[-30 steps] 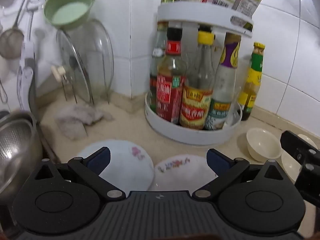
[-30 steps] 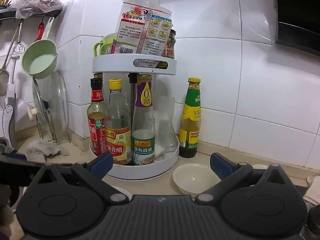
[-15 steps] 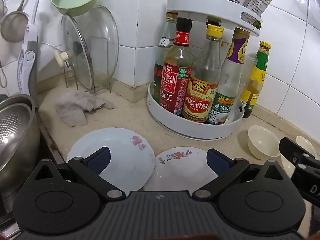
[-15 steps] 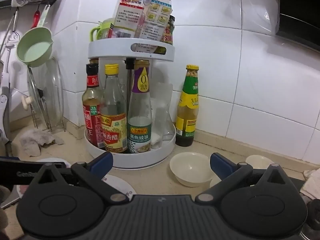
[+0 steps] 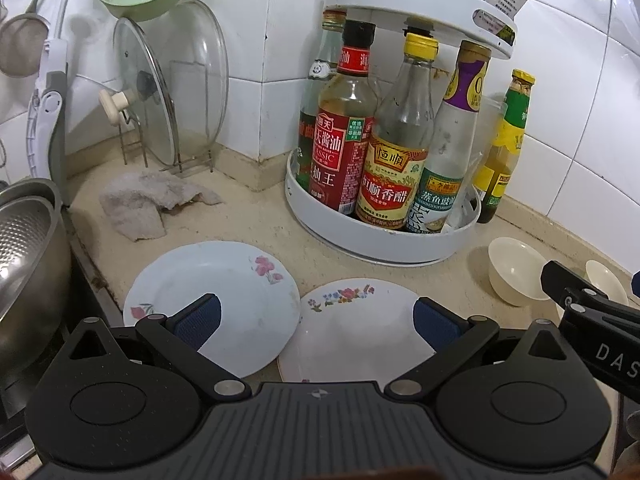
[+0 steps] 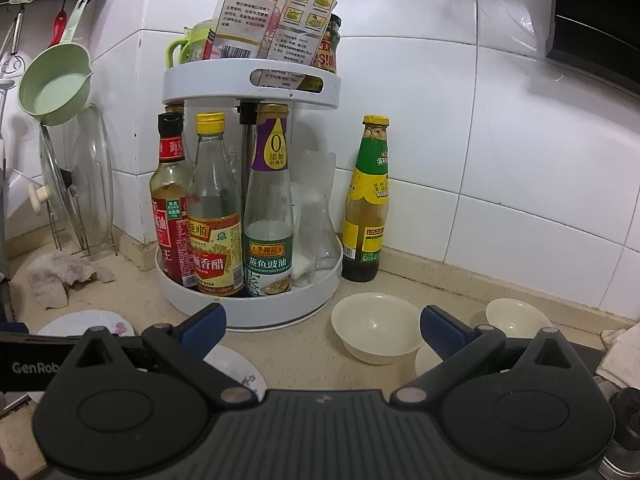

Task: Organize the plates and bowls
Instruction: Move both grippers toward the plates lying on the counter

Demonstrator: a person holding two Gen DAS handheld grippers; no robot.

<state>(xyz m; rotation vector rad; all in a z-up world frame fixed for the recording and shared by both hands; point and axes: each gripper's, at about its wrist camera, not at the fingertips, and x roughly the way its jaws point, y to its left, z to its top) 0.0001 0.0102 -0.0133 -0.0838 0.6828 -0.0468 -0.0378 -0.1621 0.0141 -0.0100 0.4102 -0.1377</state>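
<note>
Two white flowered plates lie side by side on the beige counter: the left plate point(image 5: 224, 292) overlaps the edge of the right plate point(image 5: 360, 328). My left gripper point(image 5: 316, 320) is open and empty, hovering above both plates. Three cream bowls sit to the right: a large bowl point(image 6: 376, 328), a second bowl point(image 6: 516, 316) farther right, and a third bowl point(image 6: 426, 358) partly hidden behind my right fingers. My right gripper point(image 6: 320, 324) is open and empty, just left of the large bowl, which also shows in the left wrist view point(image 5: 516, 272).
A two-tier white turntable rack point(image 5: 384, 240) full of sauce bottles stands behind the plates. A green-labelled bottle point(image 6: 366, 208) stands beside it. A rag point(image 5: 148, 200), a lid rack point(image 5: 168, 92) and a steel colander point(image 5: 28, 256) are at the left.
Both grippers have pulled back and risen, so the plates and bowls show more fully. Both stay open and empty.
</note>
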